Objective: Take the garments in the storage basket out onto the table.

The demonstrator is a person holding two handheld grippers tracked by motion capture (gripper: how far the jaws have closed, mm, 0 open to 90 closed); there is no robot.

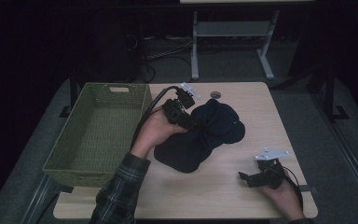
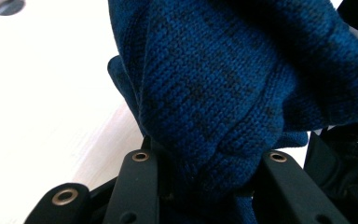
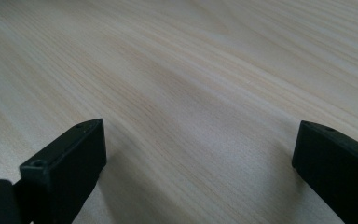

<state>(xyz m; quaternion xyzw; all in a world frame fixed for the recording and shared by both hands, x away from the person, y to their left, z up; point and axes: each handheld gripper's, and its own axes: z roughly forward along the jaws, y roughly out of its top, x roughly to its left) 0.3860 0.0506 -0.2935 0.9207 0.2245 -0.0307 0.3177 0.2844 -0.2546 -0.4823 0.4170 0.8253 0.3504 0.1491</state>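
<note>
Left gripper (image 1: 192, 122) on knitted navy garment (image 1: 214, 128)

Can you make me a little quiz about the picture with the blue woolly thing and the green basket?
1. True or false: the left tongs are pinching the dark blue knitted cloth.
2. What stands to the left of the cloth: A) a red bucket, B) a green woven basket, C) a glass jar?
3. What lies between the jaws of the right tongs?

Key
1. True: knitted wool is bunched between the black jaws.
2. B.
3. Nothing but bare wooden table; the jaws stand wide apart.
</note>
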